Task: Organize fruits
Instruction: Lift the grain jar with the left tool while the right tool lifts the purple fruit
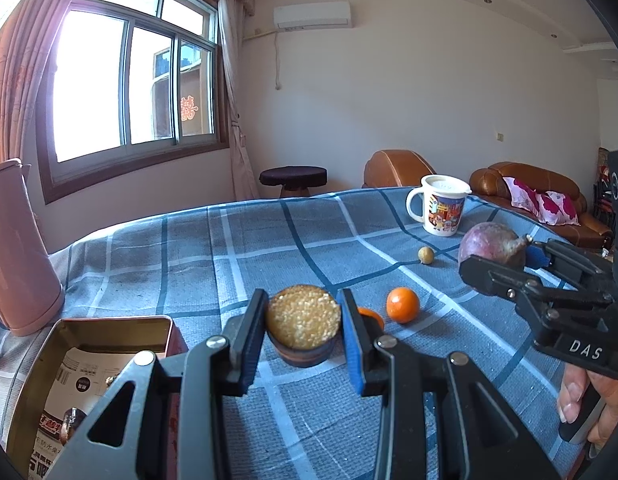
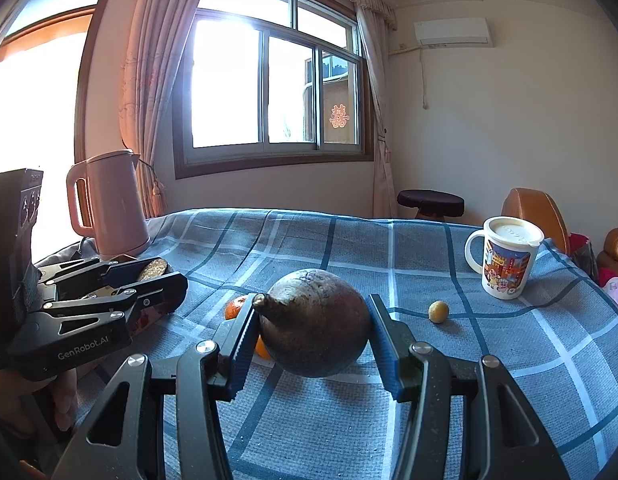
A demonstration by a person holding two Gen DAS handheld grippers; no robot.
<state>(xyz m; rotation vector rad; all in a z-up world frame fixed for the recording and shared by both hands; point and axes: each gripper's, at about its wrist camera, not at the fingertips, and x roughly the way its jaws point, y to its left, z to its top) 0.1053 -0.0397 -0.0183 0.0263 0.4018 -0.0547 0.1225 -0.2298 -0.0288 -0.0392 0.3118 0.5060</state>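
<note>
My left gripper [image 1: 303, 334] is shut on a cut passion fruit half [image 1: 303, 318], yellow pulp facing me, held just above the blue checked cloth. My right gripper [image 2: 313, 346] is shut on a large purple passion fruit [image 2: 315, 322] with a stem nub; it also shows in the left wrist view [image 1: 491, 242]. An orange mandarin [image 1: 403, 305] lies on the cloth between them, and a second one [image 1: 373, 316] is partly hidden behind my left finger. A small yellowish fruit [image 1: 426, 255] lies farther back. An open tin box [image 1: 89, 360] sits at the lower left.
A white cartoon mug [image 1: 443, 210] with a lid stands at the back right of the table. A pink kettle [image 2: 109, 204] stands at the back left near the window. A brown sofa [image 1: 529, 184] and a dark stool [image 1: 293, 178] are beyond the table.
</note>
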